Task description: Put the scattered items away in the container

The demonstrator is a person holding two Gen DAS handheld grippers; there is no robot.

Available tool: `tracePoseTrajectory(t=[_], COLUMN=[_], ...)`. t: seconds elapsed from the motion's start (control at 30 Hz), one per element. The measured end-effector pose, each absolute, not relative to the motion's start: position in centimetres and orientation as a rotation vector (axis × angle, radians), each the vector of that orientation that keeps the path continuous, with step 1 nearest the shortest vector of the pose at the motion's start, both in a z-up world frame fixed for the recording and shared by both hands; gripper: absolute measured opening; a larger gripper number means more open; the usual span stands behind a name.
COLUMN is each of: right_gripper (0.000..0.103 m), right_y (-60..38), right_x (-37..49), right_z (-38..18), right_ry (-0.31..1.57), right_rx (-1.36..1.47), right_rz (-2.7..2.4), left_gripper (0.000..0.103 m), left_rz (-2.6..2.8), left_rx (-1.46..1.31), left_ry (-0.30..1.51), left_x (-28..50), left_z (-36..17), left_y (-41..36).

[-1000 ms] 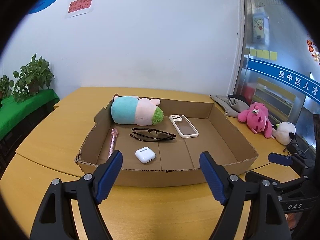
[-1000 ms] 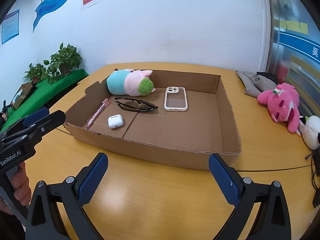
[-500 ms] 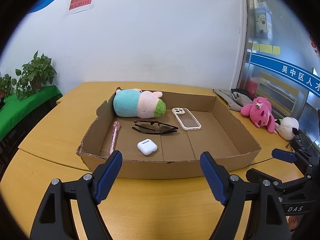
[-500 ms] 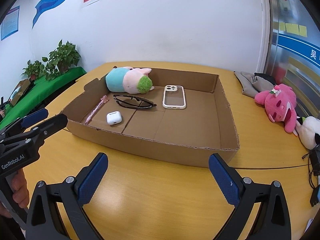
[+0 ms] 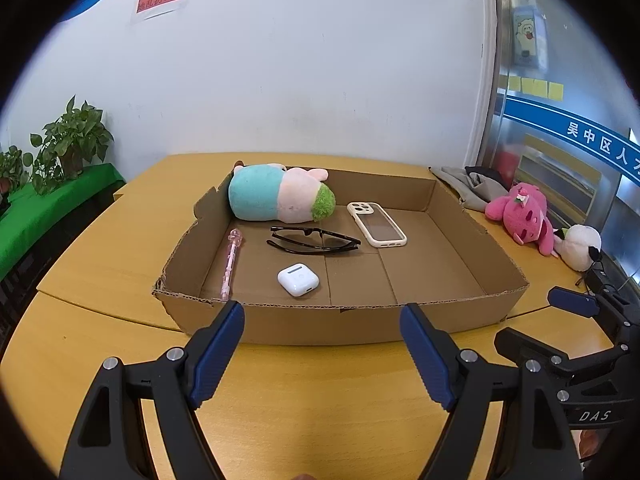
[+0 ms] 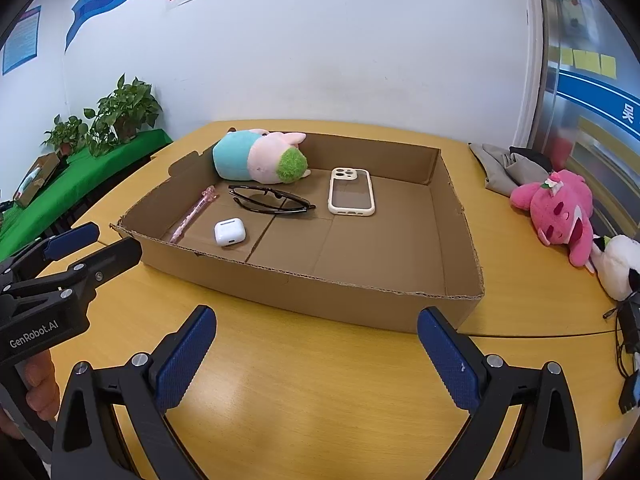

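step: items lie in cardboard box (image 5: 332,328), looks finished | left claw (image 5: 322,344), right claw (image 6: 316,350): released, empty | next: check worktop (image 6: 320,392)

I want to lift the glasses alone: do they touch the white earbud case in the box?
Apart. The right wrist view shows bare cardboard between the glasses and the earbud case; the left wrist view agrees.

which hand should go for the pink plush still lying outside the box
Right, probably. The pink plush lies on the table right of the cardboard box, on the right tool's side. The left tool, also open and empty, would have to cross over.
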State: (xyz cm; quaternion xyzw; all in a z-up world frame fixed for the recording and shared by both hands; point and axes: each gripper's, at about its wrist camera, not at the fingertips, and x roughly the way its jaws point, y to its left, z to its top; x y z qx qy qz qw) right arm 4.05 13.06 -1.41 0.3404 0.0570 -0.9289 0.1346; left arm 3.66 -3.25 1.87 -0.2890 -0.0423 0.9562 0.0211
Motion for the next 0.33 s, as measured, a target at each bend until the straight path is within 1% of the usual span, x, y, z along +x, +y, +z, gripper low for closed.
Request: tracePoseTrajectory(t=[0.17, 0.27, 0.33], right_gripper=[0.102, 0.102, 0.102], right_y=[13.35, 13.25, 13.12], right_x=[4.02, 3.88, 3.77], right_z=[-1.43, -1.53, -1.63], right_ry=[0.17, 0.167, 0.164], right_rx=[0.993, 0.994, 0.991], right_rz=[-2.707, -2.705, -2.702], left_gripper=[0.08, 0.08, 0.08], left_rz=[2.957, 2.985, 2.976], left_rx=[-0.925, -0.932, -0.952], left_ry=[-0.103, -0.03, -0.02], left_x=[3.61, 3.88, 3.83], left_z=[1.27, 1.05, 0.86], left_y=[-2.75, -2.3, -2.33])
